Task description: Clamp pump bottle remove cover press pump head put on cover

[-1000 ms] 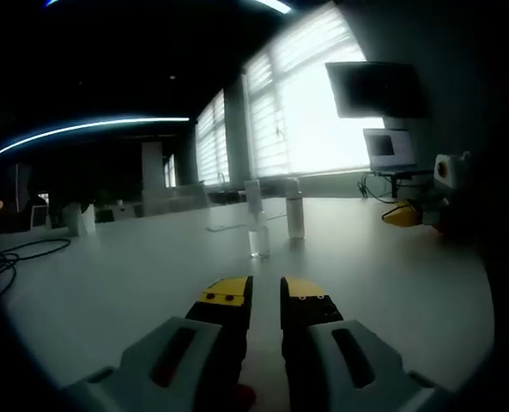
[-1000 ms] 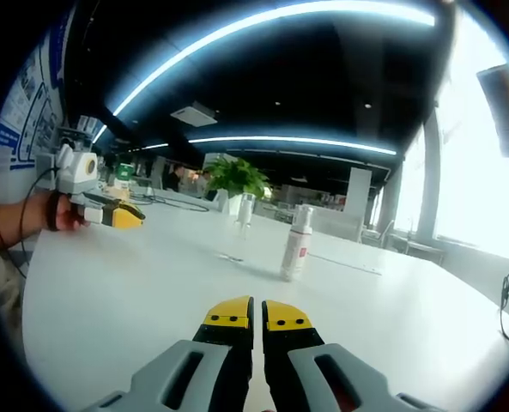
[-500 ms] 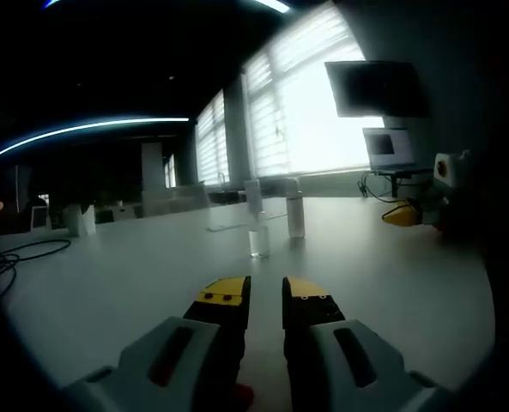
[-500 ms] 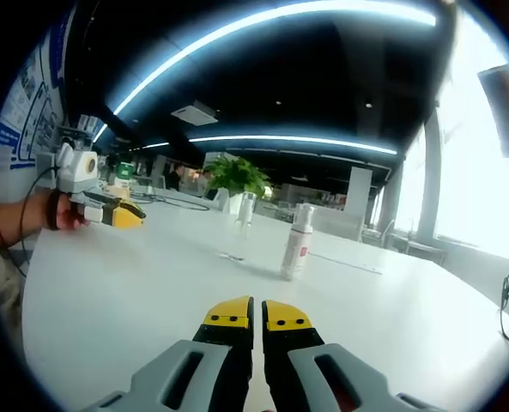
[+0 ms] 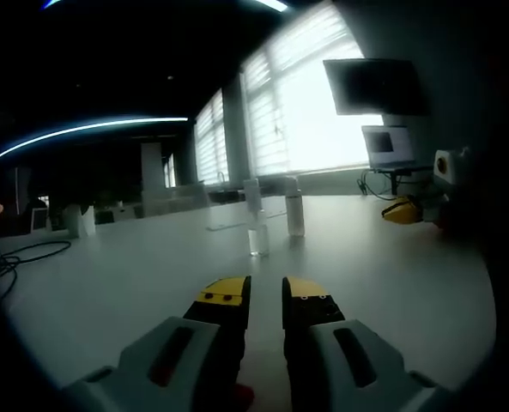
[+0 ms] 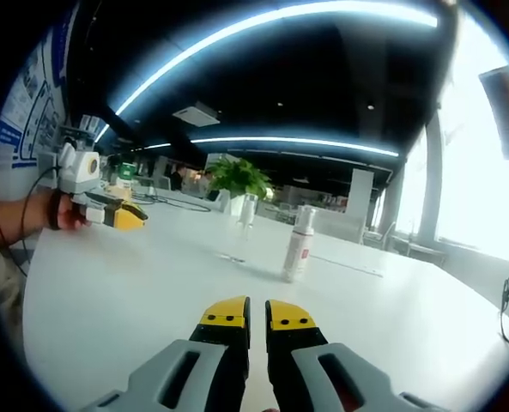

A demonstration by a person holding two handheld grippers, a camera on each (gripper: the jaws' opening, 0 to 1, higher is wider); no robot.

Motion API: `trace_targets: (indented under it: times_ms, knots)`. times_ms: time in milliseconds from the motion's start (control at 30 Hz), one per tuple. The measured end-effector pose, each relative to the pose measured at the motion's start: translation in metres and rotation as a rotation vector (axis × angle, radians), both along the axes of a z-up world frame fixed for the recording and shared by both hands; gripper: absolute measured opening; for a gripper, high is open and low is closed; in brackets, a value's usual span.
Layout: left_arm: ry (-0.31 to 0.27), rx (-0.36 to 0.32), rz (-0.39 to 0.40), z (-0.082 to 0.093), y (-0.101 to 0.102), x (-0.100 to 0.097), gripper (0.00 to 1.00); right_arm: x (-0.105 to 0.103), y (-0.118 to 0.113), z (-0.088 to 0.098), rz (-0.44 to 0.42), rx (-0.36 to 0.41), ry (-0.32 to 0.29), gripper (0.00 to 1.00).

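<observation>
Your left gripper (image 5: 265, 294) hangs low over the white table (image 5: 134, 283), its yellow-tipped jaws drawn to a narrow gap with nothing between them. Straight ahead, well apart from the tips, the clear cover (image 5: 257, 230) stands upright, and just beside it to the right the pump bottle (image 5: 296, 215) stands upright too. Far right in the left gripper view you can see your right gripper (image 5: 407, 212) resting near the table edge. Switch to the right gripper view: your right gripper (image 6: 257, 314) has its jaws almost touching, empty. The pump bottle (image 6: 297, 251) stands ahead and a little right, the cover (image 6: 245, 215) farther back, and your left gripper (image 6: 117, 215) sits far left, held by your hand (image 6: 69, 215).
</observation>
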State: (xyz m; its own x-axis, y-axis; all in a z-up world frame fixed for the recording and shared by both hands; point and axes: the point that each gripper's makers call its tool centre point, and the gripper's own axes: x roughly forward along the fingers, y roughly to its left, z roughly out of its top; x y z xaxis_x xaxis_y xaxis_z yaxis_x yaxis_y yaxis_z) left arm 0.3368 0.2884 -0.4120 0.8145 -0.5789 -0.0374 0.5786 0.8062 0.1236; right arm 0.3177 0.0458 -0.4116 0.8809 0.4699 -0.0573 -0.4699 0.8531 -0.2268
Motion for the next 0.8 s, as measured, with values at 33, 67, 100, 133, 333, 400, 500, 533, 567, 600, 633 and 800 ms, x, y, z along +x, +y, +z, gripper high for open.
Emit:
trace_targets:
  times_ms: [33, 67, 100, 133, 333, 400, 500, 533, 567, 600, 633, 800]
  knots:
    - [0.0, 0.0, 0.0, 0.0, 0.0, 0.0, 0.07, 0.0, 0.0, 0.0, 0.001, 0.002, 0.002, 0.04]
    - [0.001, -0.001, -0.002, 0.0, 0.0, 0.0, 0.07, 0.0, 0.0, 0.0, 0.004, 0.004, 0.004, 0.04]
    - [0.002, -0.003, -0.003, 0.0, -0.001, 0.0, 0.07, 0.0, 0.001, -0.001, 0.004, 0.003, 0.006, 0.04]
    - [0.003, -0.002, -0.004, 0.0, -0.001, 0.0, 0.07, 0.0, 0.001, -0.001, 0.004, 0.002, 0.007, 0.04]
    - [0.012, -0.002, -0.004, -0.001, -0.001, 0.0, 0.07, 0.0, 0.002, -0.001, 0.007, 0.004, 0.007, 0.04]
    - [0.013, -0.009, -0.008, 0.0, -0.001, -0.001, 0.07, 0.0, 0.002, -0.001, 0.008, 0.003, 0.008, 0.04]
    - [0.048, -0.061, -0.007, 0.002, 0.002, 0.002, 0.07, 0.0, 0.002, -0.002, 0.012, 0.007, 0.014, 0.04]
    - [0.053, -0.066, -0.002, 0.003, 0.003, 0.004, 0.07, 0.0, 0.003, -0.002, 0.014, 0.008, 0.017, 0.04]
    - [0.06, -0.073, 0.004, 0.004, 0.004, 0.005, 0.07, 0.0, 0.003, -0.002, 0.016, 0.008, 0.017, 0.04]
    - [0.064, -0.077, 0.006, 0.004, 0.005, 0.007, 0.07, 0.0, 0.003, -0.002, 0.017, 0.007, 0.017, 0.04]
    - [0.064, -0.078, 0.007, 0.004, 0.005, 0.008, 0.07, -0.001, 0.004, -0.003, 0.016, 0.004, 0.016, 0.04]
    - [0.062, -0.083, 0.017, 0.009, 0.005, 0.011, 0.09, -0.001, 0.004, -0.002, 0.016, 0.003, 0.016, 0.04]
